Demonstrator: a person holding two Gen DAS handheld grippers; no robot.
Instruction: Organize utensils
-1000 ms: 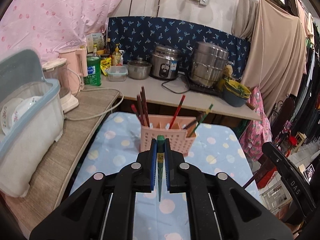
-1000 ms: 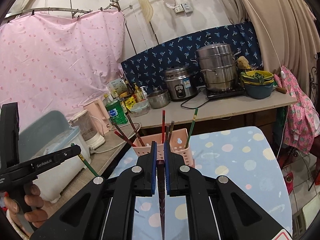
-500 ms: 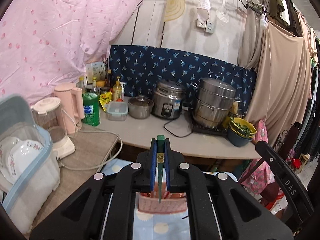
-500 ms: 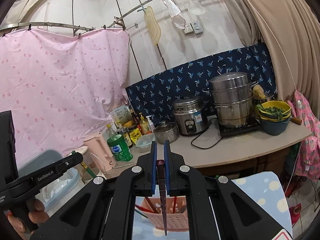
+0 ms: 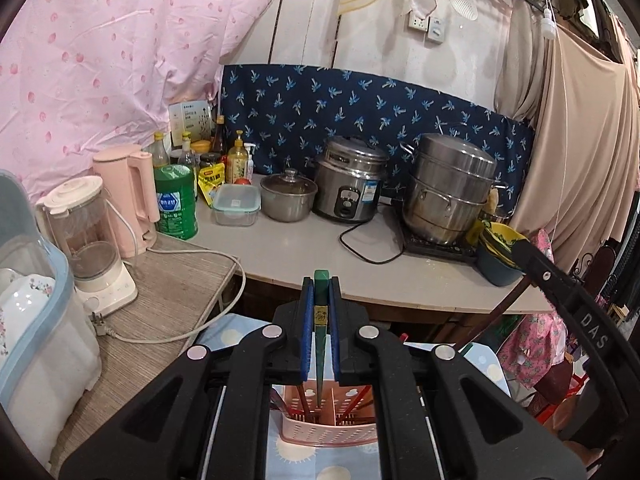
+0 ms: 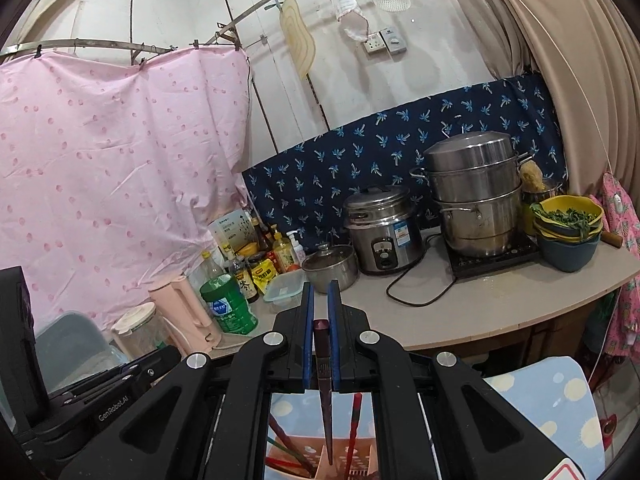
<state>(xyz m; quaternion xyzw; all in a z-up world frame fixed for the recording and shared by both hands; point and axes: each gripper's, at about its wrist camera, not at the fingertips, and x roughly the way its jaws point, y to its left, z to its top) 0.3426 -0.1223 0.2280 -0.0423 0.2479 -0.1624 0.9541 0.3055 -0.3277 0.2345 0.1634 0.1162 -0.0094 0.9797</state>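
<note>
Left gripper (image 5: 320, 322) is clamped tight on a green chopstick (image 5: 320, 344), tip pointing down into the pink utensil basket (image 5: 328, 426) right below it, which already holds red chopsticks. Right gripper (image 6: 321, 340) is squeezed onto a dark maroon chopstick (image 6: 325, 392), hanging tip-down over the same basket (image 6: 320, 456). Straight ahead of both, the table (image 5: 304, 256) carries a rice cooker (image 5: 350, 184) and a steamer pot (image 5: 450, 188).

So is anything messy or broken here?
Nothing broken or spilled. Each pair of tongs, left and right, holds one chopstick, green and dark red, upright over the pink basket. Chopsticks already inside lean at different angles.
</note>
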